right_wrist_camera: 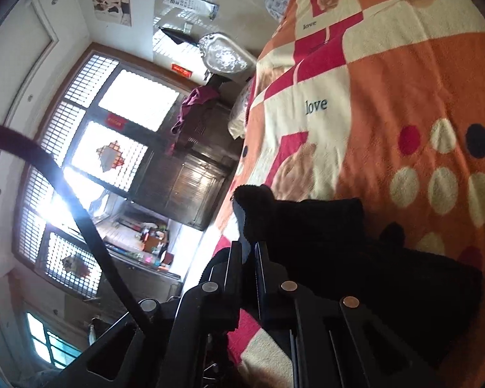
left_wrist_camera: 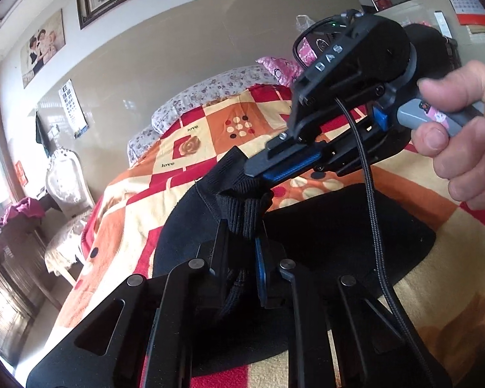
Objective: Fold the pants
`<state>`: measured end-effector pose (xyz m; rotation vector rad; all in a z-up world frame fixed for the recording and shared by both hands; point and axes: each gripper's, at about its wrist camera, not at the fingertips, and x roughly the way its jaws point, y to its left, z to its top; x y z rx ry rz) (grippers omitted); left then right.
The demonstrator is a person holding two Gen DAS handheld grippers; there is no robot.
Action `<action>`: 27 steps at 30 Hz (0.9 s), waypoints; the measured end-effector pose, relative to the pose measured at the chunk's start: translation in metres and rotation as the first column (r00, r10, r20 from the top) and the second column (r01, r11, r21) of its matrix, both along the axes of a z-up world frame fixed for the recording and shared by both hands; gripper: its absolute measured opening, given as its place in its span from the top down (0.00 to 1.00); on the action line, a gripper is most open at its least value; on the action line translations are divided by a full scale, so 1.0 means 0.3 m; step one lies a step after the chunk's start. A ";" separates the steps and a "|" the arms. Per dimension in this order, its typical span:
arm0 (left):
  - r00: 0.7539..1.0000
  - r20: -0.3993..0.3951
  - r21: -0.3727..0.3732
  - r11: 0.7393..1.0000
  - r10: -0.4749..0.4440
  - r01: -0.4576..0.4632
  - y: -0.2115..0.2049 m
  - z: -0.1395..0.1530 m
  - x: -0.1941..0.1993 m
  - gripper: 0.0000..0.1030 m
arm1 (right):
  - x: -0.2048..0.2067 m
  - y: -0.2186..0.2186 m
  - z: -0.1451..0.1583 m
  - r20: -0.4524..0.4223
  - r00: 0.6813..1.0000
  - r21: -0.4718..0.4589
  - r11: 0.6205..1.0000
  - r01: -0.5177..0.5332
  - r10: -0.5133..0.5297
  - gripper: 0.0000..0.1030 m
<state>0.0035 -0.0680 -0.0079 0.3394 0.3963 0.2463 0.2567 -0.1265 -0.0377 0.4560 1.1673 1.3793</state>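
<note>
Black pants (left_wrist_camera: 323, 226) lie on a patterned bed blanket (left_wrist_camera: 184, 148). My left gripper (left_wrist_camera: 242, 223) is shut on a ribbed black edge of the pants, held up off the bed. My right gripper (left_wrist_camera: 242, 174) shows in the left wrist view just above it, shut on the same ribbed edge, with a hand (left_wrist_camera: 459, 123) on its handle. In the right wrist view my right gripper (right_wrist_camera: 249, 242) is shut on a bunched black edge (right_wrist_camera: 255, 207) of the pants (right_wrist_camera: 355, 258), which trail over the blanket (right_wrist_camera: 388, 97).
A floral pillow (left_wrist_camera: 203, 93) and a pink bag (left_wrist_camera: 284, 68) lie at the head of the bed. A white chair (left_wrist_camera: 68, 181) and a dark wooden cabinet (right_wrist_camera: 190, 174) stand beside the bed. A black cable (left_wrist_camera: 368, 194) hangs from the right gripper.
</note>
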 end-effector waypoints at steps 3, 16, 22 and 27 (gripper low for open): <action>1.000 0.002 0.013 1.000 -0.004 0.004 -0.003 -0.006 -0.002 0.88 | -0.015 -0.021 0.005 -0.024 0.999 0.043 0.998 0.042 -0.041 0.50; 0.995 -0.032 0.077 0.992 -0.094 0.096 -0.104 -0.004 -0.023 0.88 | -0.012 -0.001 -0.003 0.044 0.994 -0.024 0.995 0.102 -0.101 0.88; 0.982 -0.061 0.044 0.983 -0.177 0.180 -0.227 0.012 0.022 0.88 | 0.040 -0.139 -0.011 0.035 0.993 -0.073 0.990 0.119 -0.116 0.89; 0.971 -0.102 0.051 0.973 -0.217 0.223 -0.344 -0.025 0.057 0.88 | 0.086 -0.239 -0.067 0.028 0.987 -0.186 0.970 0.159 -0.156 0.89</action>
